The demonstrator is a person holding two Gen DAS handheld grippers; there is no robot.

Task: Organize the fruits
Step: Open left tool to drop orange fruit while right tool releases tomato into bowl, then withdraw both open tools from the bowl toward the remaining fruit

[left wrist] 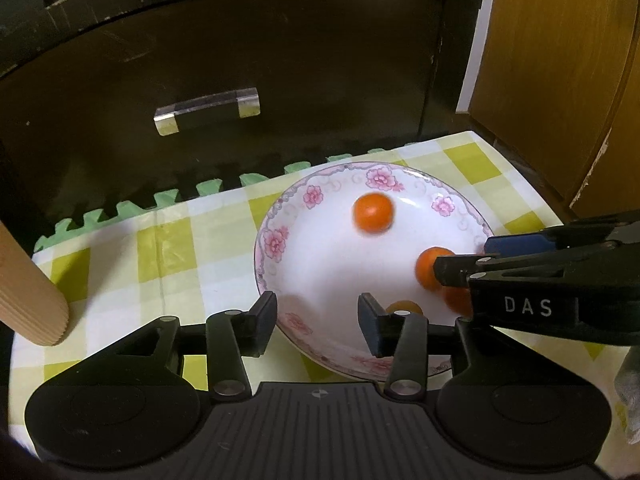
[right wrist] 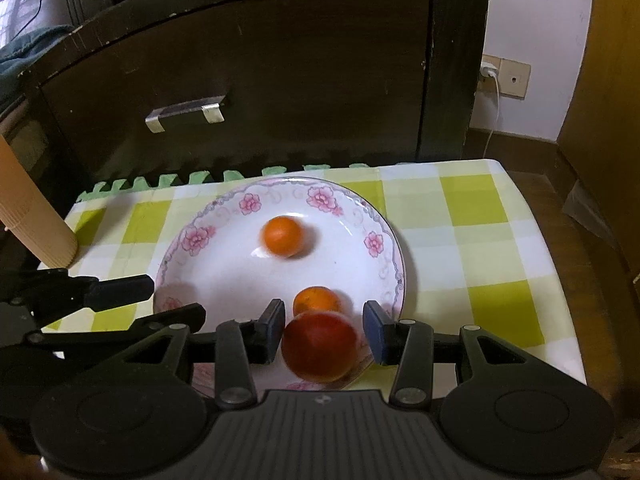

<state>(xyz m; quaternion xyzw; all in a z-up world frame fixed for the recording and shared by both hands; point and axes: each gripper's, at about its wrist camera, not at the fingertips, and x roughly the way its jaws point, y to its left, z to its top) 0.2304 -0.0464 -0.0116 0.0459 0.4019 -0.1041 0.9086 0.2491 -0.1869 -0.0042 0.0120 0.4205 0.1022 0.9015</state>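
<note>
I have three fruits in the floral plate (right wrist: 192,240), which sits on the checked tablecloth (right wrist: 472,200) over the table. A small orange (right wrist: 282,236) lies towards the far side of the plate, blurred as if it is rolling; a second orange (right wrist: 316,299) sits nearer me, and just in front of it a bigger red fruit (right wrist: 320,346), perhaps a peach or apple, lies between the fingers of my right gripper (right wrist: 324,330). Those fingers are spread, with a gap showing on the right of the fruit; whether the left pad touches it I cannot tell. My left gripper (left wrist: 318,320) hovers over the near rim of the plate, fingers also spread and holding nothing. I judge these fruits light and round, smooth-skinned, so they will roll freely on glazed china and may squirt out of a pinch placed off-centre. I would close across the widest part of the red fruit, gently, since its flesh could bruise. The plate is brittle, so no pressing down.
</note>
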